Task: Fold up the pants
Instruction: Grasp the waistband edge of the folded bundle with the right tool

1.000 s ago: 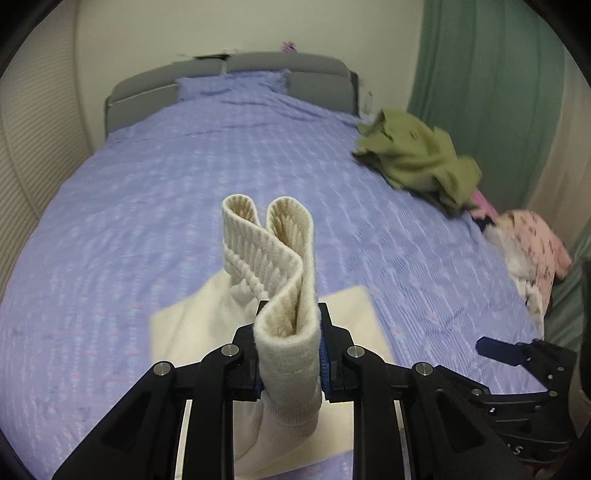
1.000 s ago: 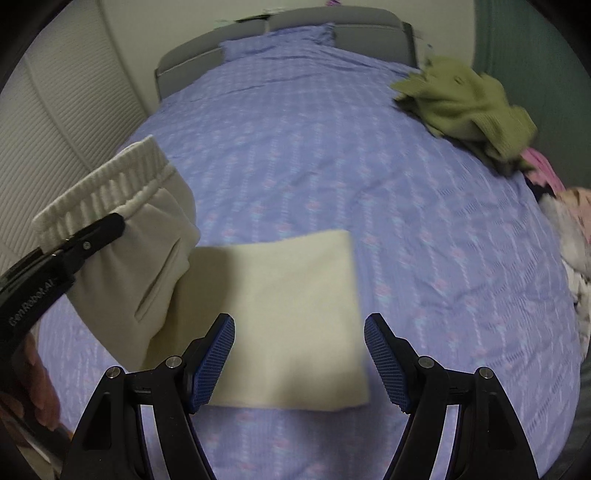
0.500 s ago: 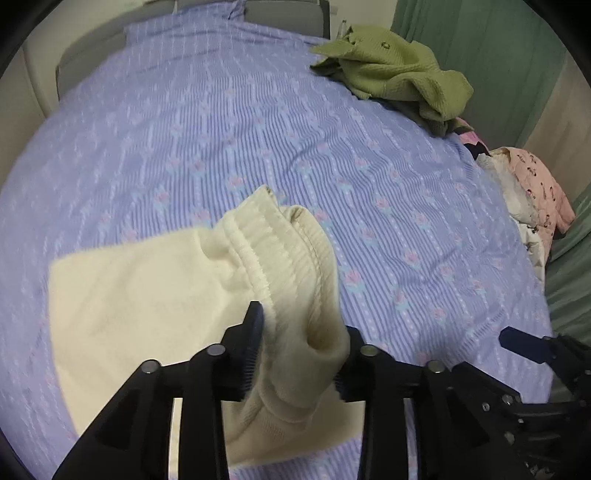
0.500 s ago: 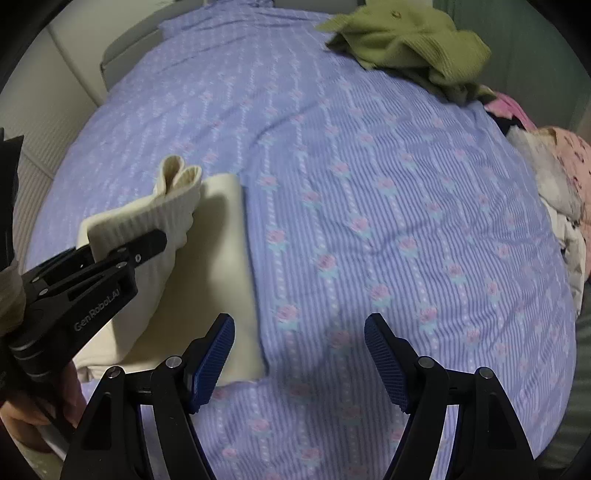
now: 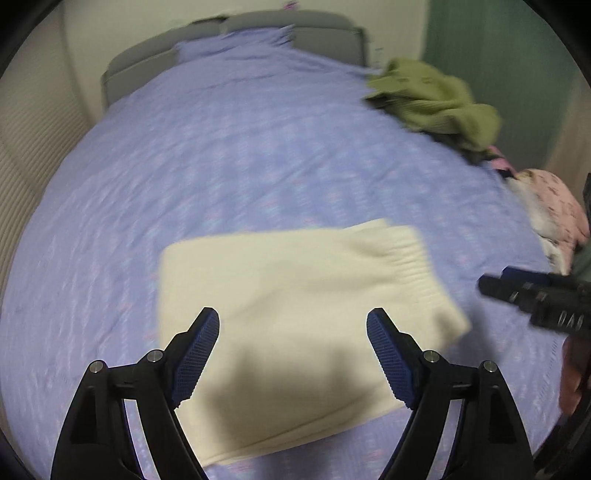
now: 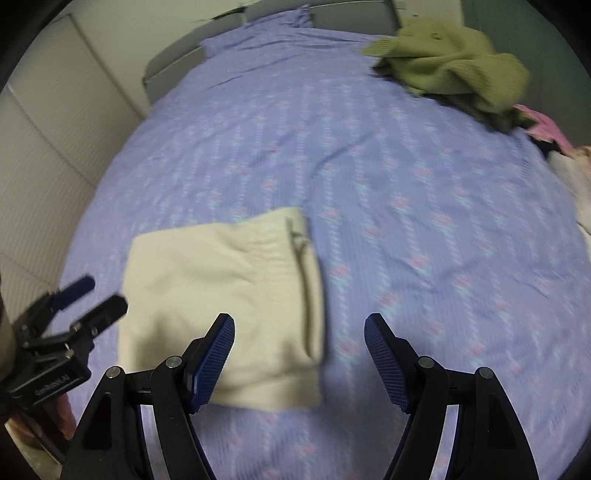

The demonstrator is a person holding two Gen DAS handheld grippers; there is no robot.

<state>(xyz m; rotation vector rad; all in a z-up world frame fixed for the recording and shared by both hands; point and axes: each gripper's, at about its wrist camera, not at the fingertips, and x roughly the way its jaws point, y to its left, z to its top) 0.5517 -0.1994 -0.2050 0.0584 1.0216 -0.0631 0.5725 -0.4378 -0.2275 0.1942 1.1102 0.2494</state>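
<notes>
- Opening now, the left claw has let go of the waistband; nothing sits between its jaws.
- Pants lie folded flat on the bed, just beyond its tips.
- Right claw hangs apart, empty; last fold looks done.

Home bedroom, laundry out on the bed.
Double bed with lilac flower-print sheet fills both views, grey padded headboard against a plain pale wall. Green curtain on the right, ribbed pale panels on the left. Loose clothes along the right edge: olive knit garment, pink printed piece.
</notes>
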